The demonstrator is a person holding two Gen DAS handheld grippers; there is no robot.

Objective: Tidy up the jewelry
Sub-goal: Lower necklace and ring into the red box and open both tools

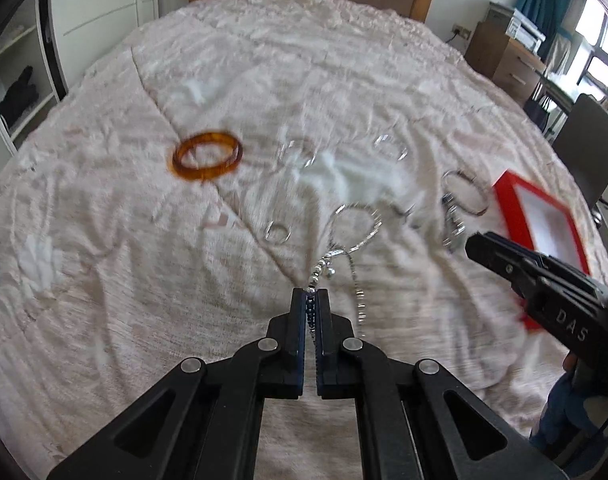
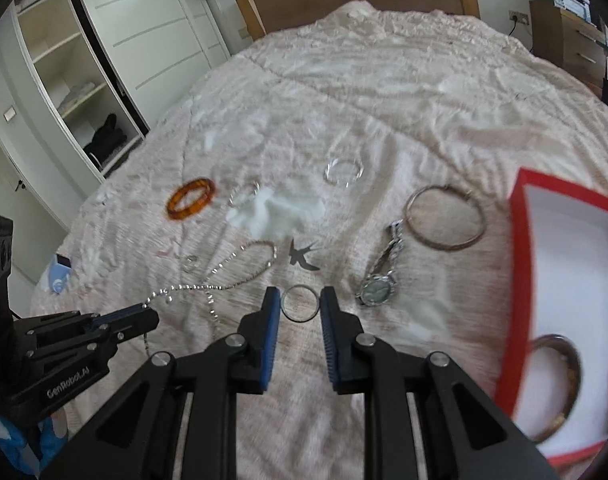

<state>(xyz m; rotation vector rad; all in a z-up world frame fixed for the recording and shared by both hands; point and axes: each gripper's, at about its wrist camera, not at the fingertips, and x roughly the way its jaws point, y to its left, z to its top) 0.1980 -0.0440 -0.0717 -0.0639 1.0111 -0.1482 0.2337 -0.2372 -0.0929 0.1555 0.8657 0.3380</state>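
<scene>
The left gripper (image 1: 311, 294) pinches the bead chain (image 2: 208, 287). The right gripper (image 2: 300, 304) clasps a silver ring (image 2: 299, 303). The red box (image 2: 519, 264) is cut off at right; much bedspread (image 1: 264, 60) lies free.

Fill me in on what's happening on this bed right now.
A person with a gripper in each hand is sorting jewelry on the bed. The left gripper is shut on a beaded chain, part of it off the cover. The right gripper holds a small ring. A red box with a bangle inside sits to the right.
</scene>
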